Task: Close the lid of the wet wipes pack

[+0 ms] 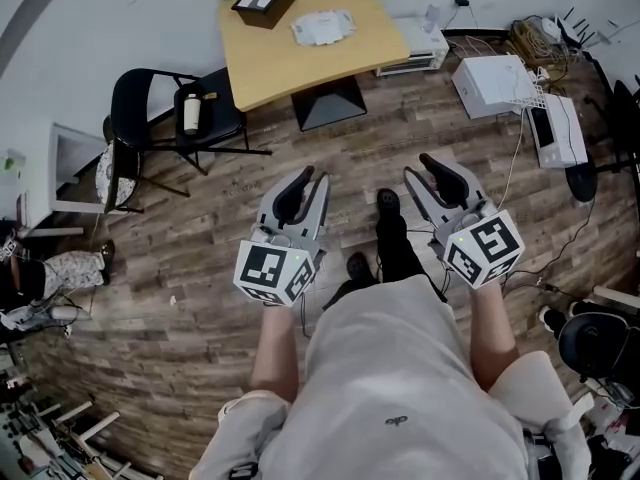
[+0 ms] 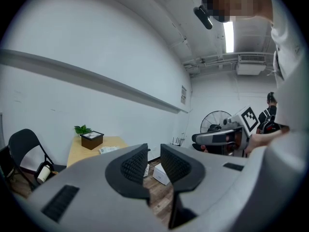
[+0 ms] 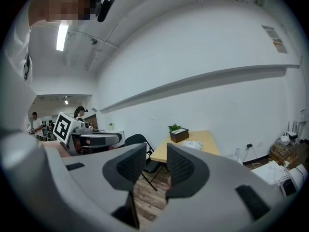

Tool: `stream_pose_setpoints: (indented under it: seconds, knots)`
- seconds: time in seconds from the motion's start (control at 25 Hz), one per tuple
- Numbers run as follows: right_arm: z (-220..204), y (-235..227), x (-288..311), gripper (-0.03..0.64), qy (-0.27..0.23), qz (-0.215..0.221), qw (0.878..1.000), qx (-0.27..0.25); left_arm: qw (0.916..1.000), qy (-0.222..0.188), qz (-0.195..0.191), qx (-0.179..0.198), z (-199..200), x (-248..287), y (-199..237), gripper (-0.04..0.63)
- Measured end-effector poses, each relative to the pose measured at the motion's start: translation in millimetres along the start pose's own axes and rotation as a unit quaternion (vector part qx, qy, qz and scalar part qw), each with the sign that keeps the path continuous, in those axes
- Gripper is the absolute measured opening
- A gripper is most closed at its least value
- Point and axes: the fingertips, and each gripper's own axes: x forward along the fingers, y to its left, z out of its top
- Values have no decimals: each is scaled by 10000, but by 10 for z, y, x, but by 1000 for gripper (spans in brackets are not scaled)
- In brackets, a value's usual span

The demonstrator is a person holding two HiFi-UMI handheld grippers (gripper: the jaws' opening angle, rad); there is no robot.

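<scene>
You stood on the wooden floor (image 1: 200, 298), well back from the table (image 1: 260, 63) by the wall, where a black folding chair (image 1: 150, 108) stood beside it. You held the left hand-held gripper (image 1: 312, 178) and the right hand-held gripper (image 1: 418, 166) side by side in front of you. Both pointed toward the table, each with its jaws a little apart and nothing between them. A dark box (image 1: 265, 0) sat at the table's far corner. The wet wipes pack (image 1: 322, 27) lay near it, well apart from both grippers.

Matt wooden table (image 1: 275, 66); wipes pack (image 1: 322, 28) probably plastic.
</scene>
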Motion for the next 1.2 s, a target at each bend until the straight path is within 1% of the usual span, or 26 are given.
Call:
stream_pose_setpoints:
  seconds: [0.32,0.52,0.72,1.0,1.2]
  knots:
    - [171,-494,436,118,2,111,9999,-60,9999,85,82,3,83,542,245,78]
    - [366,-906,759,118,-65,251,9996,-101,9998,99,170,39,250,996,390,78]
    - [557,-1278,1016,119,-15,458,9988,-183,9993,118,340,68,399,1394,477,78]
    - [657,-1813,1369,118,19,727,9970,-255,9985,151,518,54,456,1978,573,78]
    - [667,-2101,1574,119,49,903,9954,-312,9985,170,518,57,451,2313,590,78]
